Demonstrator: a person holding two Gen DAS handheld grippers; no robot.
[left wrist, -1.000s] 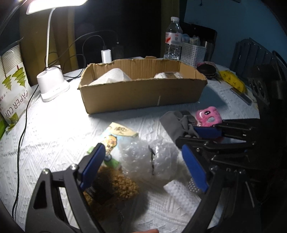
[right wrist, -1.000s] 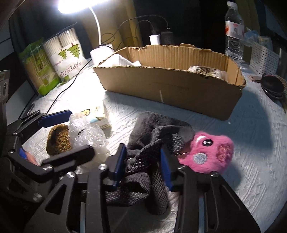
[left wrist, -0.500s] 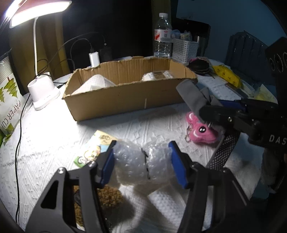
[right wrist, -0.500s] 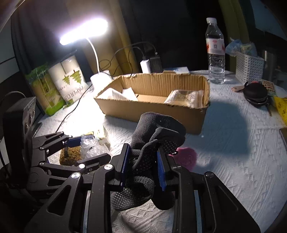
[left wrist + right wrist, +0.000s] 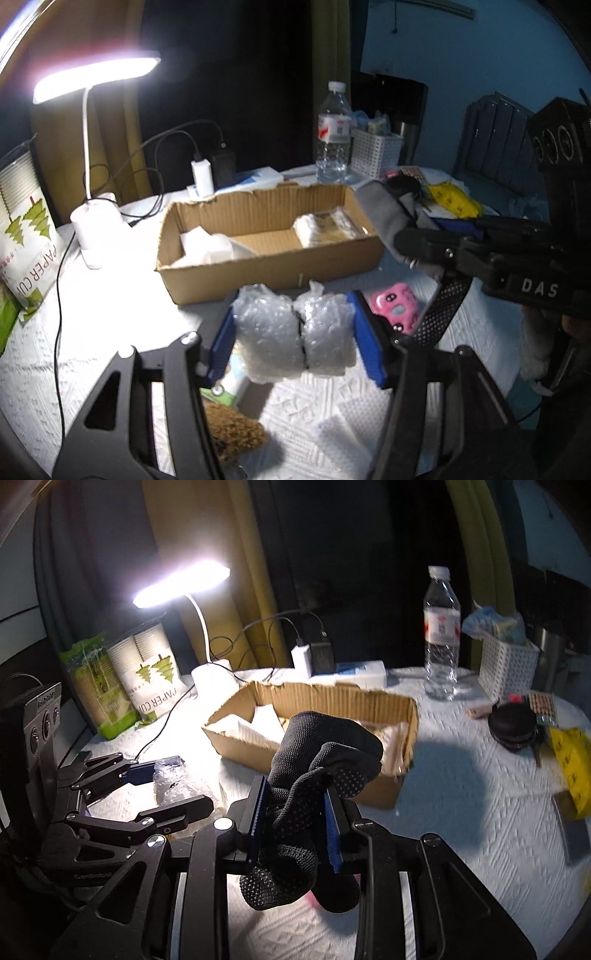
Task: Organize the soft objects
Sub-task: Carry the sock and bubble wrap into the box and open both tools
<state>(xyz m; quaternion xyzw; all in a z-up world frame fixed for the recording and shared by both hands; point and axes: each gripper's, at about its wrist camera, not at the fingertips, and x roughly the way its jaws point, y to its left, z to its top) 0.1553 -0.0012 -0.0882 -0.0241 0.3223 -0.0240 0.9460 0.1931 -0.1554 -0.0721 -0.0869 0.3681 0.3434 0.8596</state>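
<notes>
Left wrist view. Left gripper [image 5: 295, 332], lower centre: blue pads pinching a bubble-wrap bundle [image 5: 293, 334] from both sides, lifted off the white tablecloth [image 5: 92, 332]. Cardboard box [image 5: 266, 240], mid-frame just behind the bundle: open-topped, holding white paper [image 5: 207, 249] at its left end and a clear-wrapped packet [image 5: 328, 229] at its right. Pink plush toy [image 5: 393, 308], right of the bundle, lying on the cloth. Brown fuzzy item [image 5: 236, 435], lower left of centre, on the cloth. Right gripper [image 5: 424, 245], right side, clamped on a dark dotted sock [image 5: 391, 218] near the box's right end. Lit desk lamp [image 5: 96, 77], upper left; water bottle [image 5: 334, 136], upper centre.

Right wrist view. Right gripper [image 5: 295, 812], lower centre: pads pressed tight onto the sock [image 5: 314, 775], which hangs in the air in front of the box [image 5: 321, 716]. Left gripper [image 5: 162, 782], left of centre, closed around the bubble wrap [image 5: 171, 781]. Paper cup pack [image 5: 147, 675], left; white basket [image 5: 508, 664], upper right.
</notes>
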